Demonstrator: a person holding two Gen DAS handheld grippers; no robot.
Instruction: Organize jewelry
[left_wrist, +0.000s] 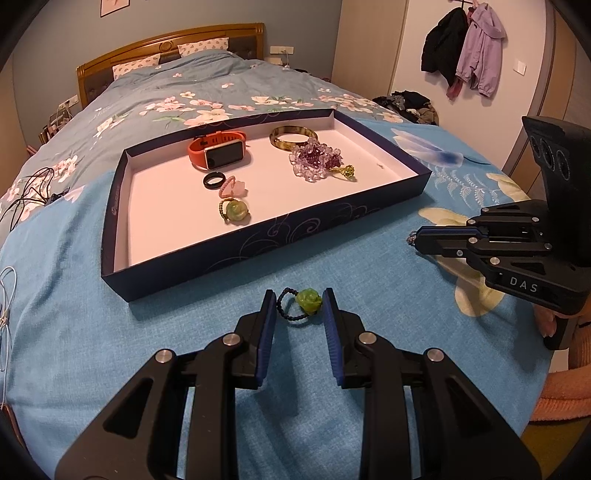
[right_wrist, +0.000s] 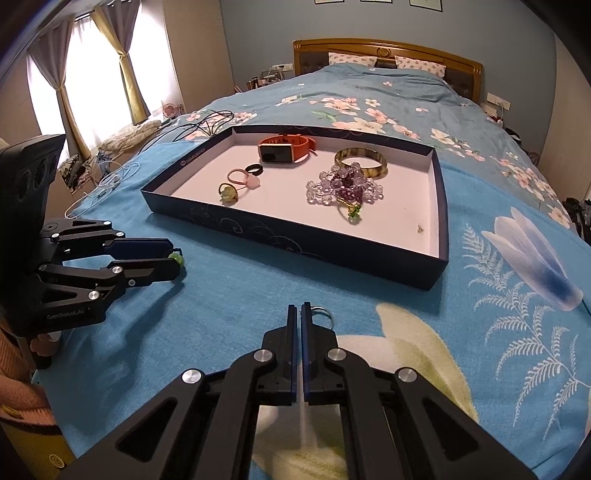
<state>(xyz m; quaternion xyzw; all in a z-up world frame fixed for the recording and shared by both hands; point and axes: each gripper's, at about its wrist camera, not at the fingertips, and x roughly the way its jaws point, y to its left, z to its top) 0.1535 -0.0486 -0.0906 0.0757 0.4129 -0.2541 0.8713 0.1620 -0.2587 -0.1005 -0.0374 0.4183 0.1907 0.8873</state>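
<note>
A ring with a green rose bead on a dark cord lies on the blue blanket. My left gripper is shut on it, one pad on the bead and the other on the cord loop. The right wrist view shows the same bead at that gripper's tips. My right gripper is shut, with a thin silver ring sticking out beside its tip, apparently pinched. In the left wrist view it rests low on the blanket at the right. Between and beyond both grippers stands a dark blue tray with a white floor.
The tray holds an orange watch, a black ring, a pink ring, another green bead ring, a bangle and purple beads. Cables lie at the left; the bed stretches behind.
</note>
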